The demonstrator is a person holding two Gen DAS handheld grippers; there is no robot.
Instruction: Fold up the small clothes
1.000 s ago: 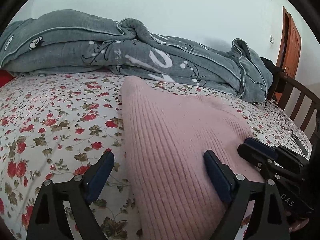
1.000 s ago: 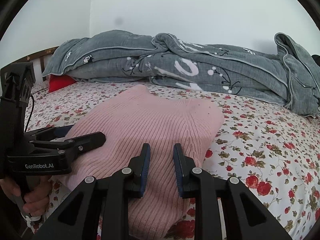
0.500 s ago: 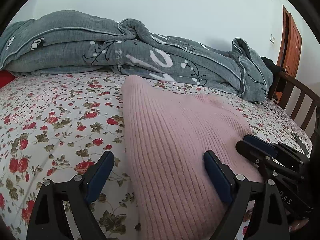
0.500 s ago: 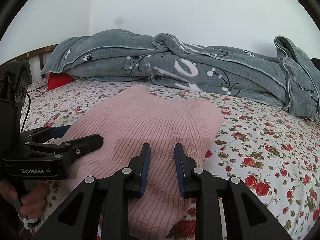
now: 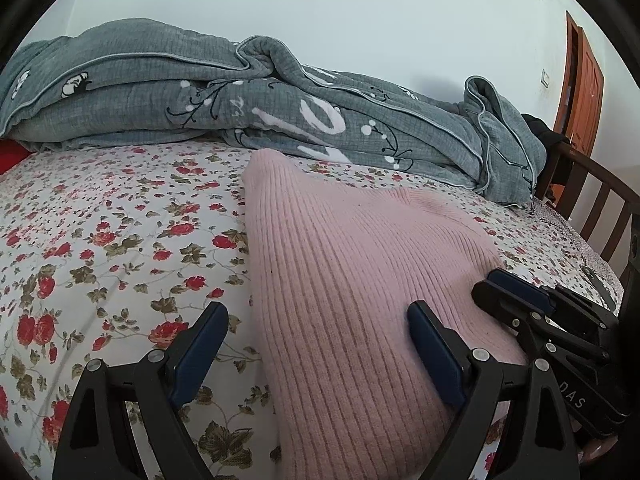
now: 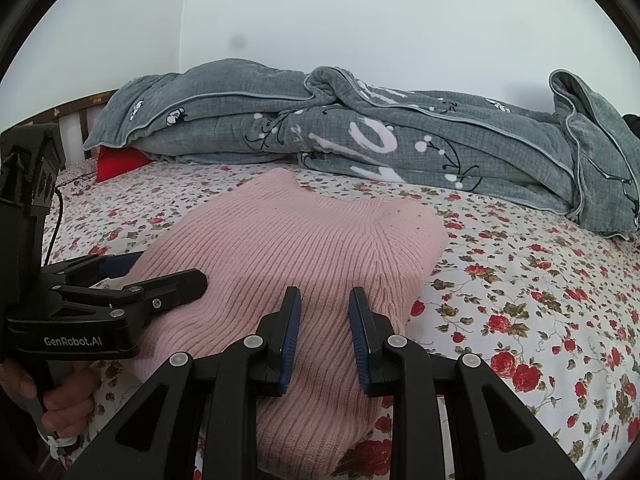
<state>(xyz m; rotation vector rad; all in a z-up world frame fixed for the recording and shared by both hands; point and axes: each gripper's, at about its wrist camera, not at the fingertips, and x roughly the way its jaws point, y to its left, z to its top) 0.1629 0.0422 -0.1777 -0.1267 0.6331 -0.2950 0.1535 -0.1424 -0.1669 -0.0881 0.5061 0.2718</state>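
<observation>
A pink ribbed sweater is lying folded into a compact bundle on the floral sheet of a bed, near the front edge; a grey quilt is lying heaped along the far side against the white wall, well apart from the sweater; a red pillow is peeking out from under the quilt's left end.

The left gripper is hanging over the sweater's left edge with its jaws standing wide; one finger is poised over the bare sheet and the other over the knit, and nothing is being pinched between them. In the right wrist view that same gripper is showing at the sweater's left side, and a hand is gripping its handle at the lower left corner.

The right gripper is sitting low over the near right part of the sweater; its jaws are standing a narrow gap apart, with ribbed knit showing in the gap; whether the pads are pinching any fabric I cannot tell.

A wooden door is showing at the far right, beyond the bed rail.
</observation>
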